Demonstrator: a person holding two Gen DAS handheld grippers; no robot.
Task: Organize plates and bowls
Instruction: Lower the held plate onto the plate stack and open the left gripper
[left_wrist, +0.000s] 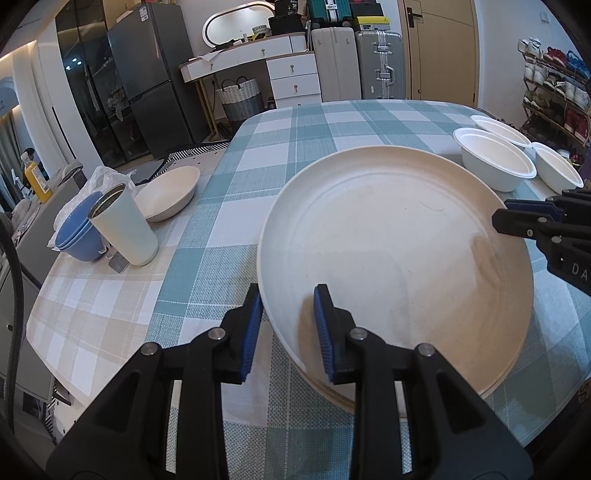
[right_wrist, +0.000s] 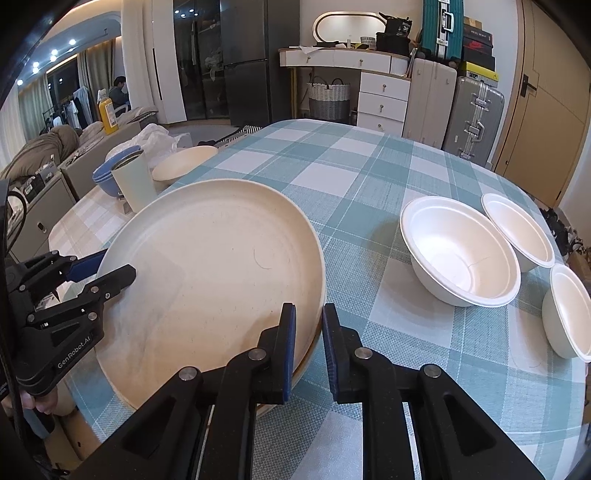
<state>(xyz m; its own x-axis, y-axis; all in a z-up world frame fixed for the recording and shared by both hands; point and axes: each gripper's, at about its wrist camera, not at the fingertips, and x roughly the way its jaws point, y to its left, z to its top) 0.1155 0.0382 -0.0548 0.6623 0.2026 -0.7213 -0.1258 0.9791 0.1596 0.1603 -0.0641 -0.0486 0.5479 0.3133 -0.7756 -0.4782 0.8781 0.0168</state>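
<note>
Black hand-held gripper (left_wrist: 288, 328), blue pads (left_wrist: 248, 334)

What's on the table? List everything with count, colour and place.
plates: two, cream, stacked, near edge
white bowls: three, white, right of plates
cream bowl: one, cream, far left
blue bowls: two, blue, nested, left edge
cup: one, pale, beside blue bowls
bag: one, white plastic, behind cup
tablecloth: one, teal-white check, under everything
left gripper: black, blue pads, astride top plate's left rim
right gripper: black, blue pads, astride its right rim
</note>
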